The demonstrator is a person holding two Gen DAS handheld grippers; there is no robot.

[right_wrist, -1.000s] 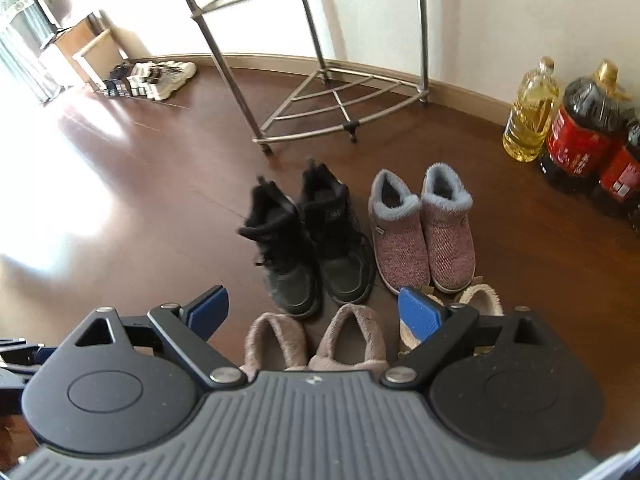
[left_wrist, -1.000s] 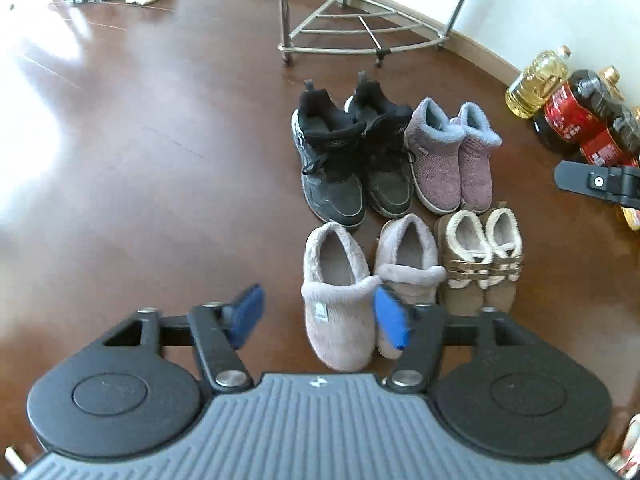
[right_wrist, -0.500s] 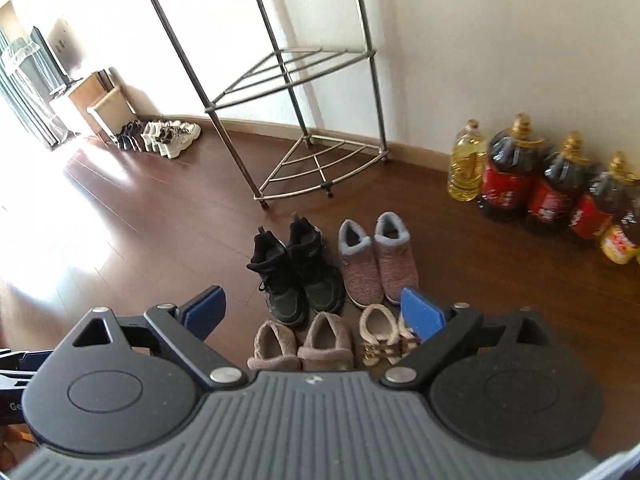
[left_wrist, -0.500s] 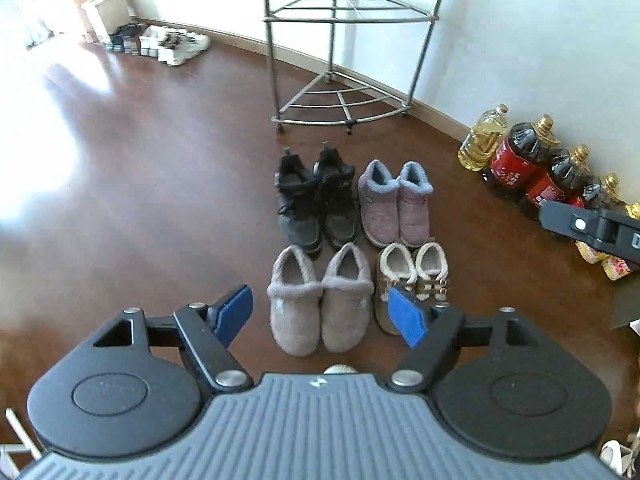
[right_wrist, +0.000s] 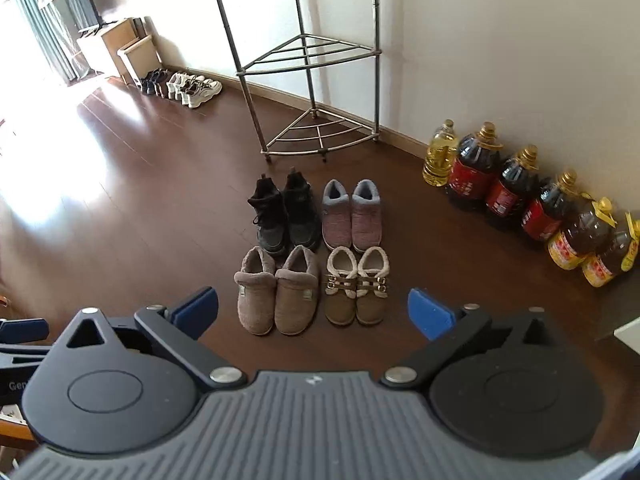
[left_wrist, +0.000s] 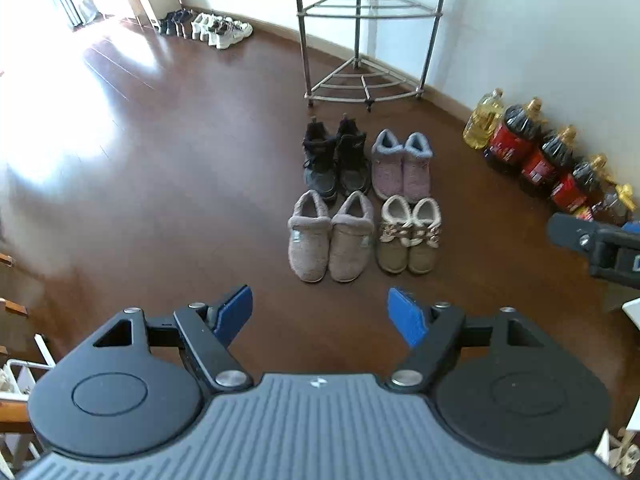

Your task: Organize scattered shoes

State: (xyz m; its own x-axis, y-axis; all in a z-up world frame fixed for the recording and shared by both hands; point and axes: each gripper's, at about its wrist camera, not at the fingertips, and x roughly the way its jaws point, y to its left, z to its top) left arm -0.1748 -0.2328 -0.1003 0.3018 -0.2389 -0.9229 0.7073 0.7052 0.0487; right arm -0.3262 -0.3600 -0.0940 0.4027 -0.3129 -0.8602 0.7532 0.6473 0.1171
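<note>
Several pairs of shoes stand in a neat block on the brown floor: black boots (left_wrist: 335,158) (right_wrist: 285,210), pink-grey slippers (left_wrist: 402,164) (right_wrist: 352,216), beige fuzzy slippers (left_wrist: 329,236) (right_wrist: 276,290) and small brown buckled shoes (left_wrist: 409,234) (right_wrist: 356,286). My left gripper (left_wrist: 320,316) hangs high above the floor in front of the block, open, nothing between its blue pads. My right gripper (right_wrist: 314,312) is also high up, its jaws opening wide and empty; part of it shows at the right edge of the left wrist view (left_wrist: 596,244).
A metal corner rack (left_wrist: 364,44) (right_wrist: 316,80) stands against the wall behind the shoes. Several oil bottles (left_wrist: 532,148) (right_wrist: 520,196) line the right wall. Another row of shoes (left_wrist: 208,28) (right_wrist: 180,86) sits far left by a wooden cabinet (right_wrist: 108,46).
Both grippers rose and pulled back from the shoe block, so the shoes look smaller and farther. The right jaws spread wider. The shoes stayed in place.
</note>
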